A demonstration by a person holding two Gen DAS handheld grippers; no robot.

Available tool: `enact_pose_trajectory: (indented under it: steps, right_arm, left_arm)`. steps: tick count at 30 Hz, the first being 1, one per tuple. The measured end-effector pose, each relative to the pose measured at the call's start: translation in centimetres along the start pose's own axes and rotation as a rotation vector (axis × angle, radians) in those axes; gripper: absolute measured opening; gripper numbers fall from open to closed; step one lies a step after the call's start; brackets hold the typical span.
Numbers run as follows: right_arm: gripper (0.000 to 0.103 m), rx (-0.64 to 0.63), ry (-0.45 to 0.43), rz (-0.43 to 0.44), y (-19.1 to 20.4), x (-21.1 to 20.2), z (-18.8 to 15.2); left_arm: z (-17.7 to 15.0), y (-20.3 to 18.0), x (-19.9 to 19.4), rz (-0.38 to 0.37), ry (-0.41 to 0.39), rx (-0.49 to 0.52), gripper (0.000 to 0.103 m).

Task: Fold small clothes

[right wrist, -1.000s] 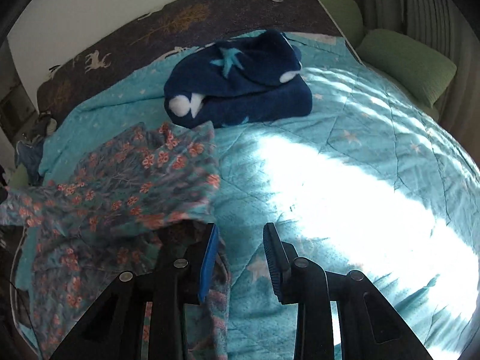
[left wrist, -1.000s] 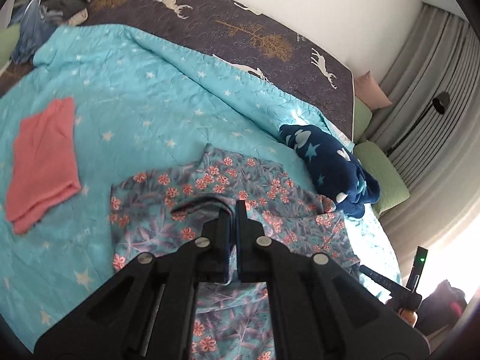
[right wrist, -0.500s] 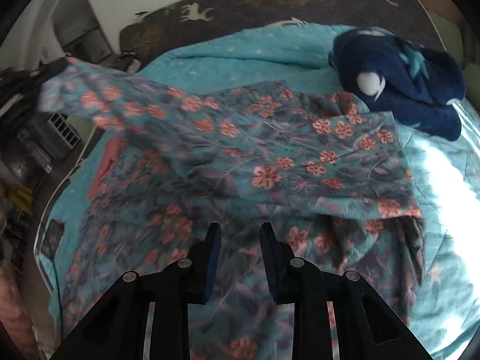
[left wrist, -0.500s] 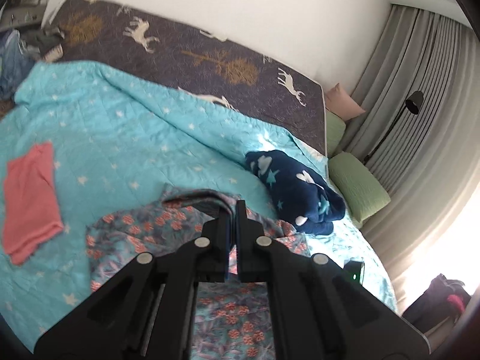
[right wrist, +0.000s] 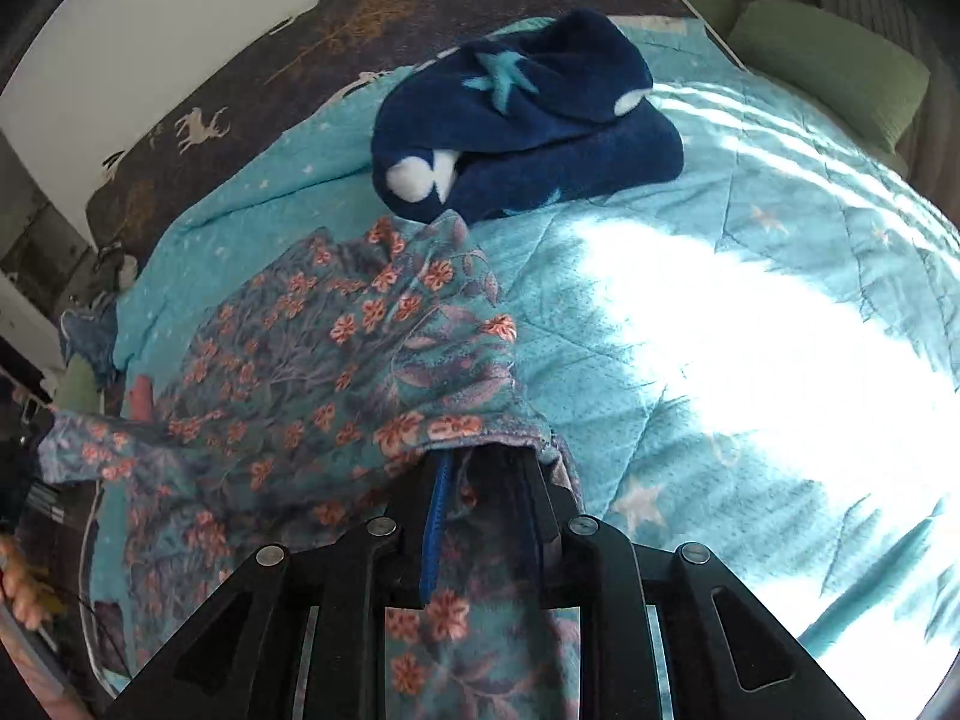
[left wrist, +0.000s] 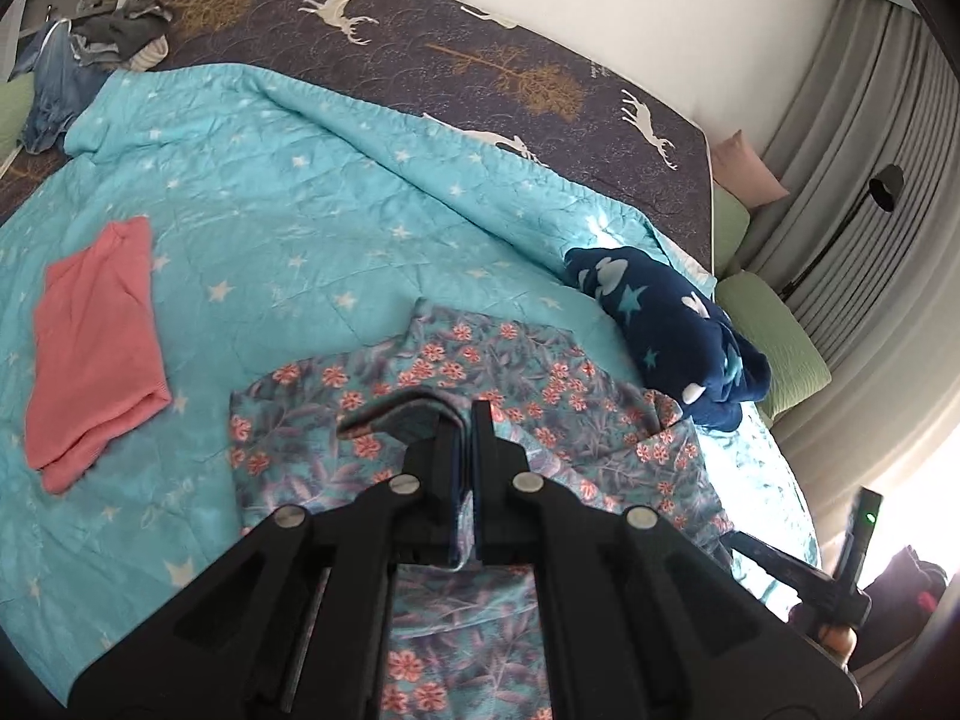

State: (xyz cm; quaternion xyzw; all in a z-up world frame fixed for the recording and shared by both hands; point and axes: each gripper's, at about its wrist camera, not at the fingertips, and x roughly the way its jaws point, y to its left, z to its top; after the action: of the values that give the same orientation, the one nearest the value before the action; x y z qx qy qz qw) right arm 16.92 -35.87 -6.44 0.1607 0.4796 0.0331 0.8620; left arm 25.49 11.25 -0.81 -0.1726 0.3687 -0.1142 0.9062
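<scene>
The turquoise star quilt (left wrist: 312,228) covers the bed, and the floral garment (left wrist: 540,396) lies spread on it, just beside a navy star fleece (left wrist: 666,324); a folded pink cloth (left wrist: 96,342) lies well apart. The garment looks thin, light and limp, so it should sag from any single hold; its edges and corners suit gripping best. The left gripper (left wrist: 468,420) pinches 1 raised fold, fingers pressed together. The right gripper (right wrist: 486,468) has just been opening slightly, with floral cloth draped between its fingers; whether they clamp it, I cannot tell.

folded towel (left wrist: 96,342) left of garment (left wrist: 528,396), blanket (left wrist: 666,330) right (all on quilt (left wrist: 300,192))
</scene>
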Motion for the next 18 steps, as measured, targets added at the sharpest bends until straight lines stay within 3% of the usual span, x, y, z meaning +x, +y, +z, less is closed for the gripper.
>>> enact_pose_trajectory:
  steps: [5,9,11,14,16,18]
  right_arm:
    - [0.028,-0.092,-0.022,0.036,1.1,-2.8,-0.4]
    - [0.042,-0.105,-0.047,0.049,1.2,-4.1,-0.3]
    - [0.043,-0.106,-0.037,0.045,1.5,-3.5,-0.3]
    - [0.043,-0.113,-0.002,0.035,1.2,-2.0,-0.6]
    - [0.043,-0.121,0.020,0.004,0.8,-0.6,-0.7]
    - [0.043,-0.138,0.037,-0.024,0.7,0.3,-0.7]
  left_arm:
    - [1.3,-0.3,-1.3,0.015,-0.030,0.027,0.004]
    - [0.8,0.9,-1.9,0.091,-0.062,0.050,0.004]
    - [-0.4,2.3,-1.0,0.153,-0.043,0.057,0.004]
    - [-3.5,5.7,3.0,0.243,0.107,0.036,0.004]
    - [-5.4,7.5,5.0,0.238,0.202,-0.019,0.004]
    - [-6.2,8.1,5.3,0.221,0.212,-0.048,0.005]
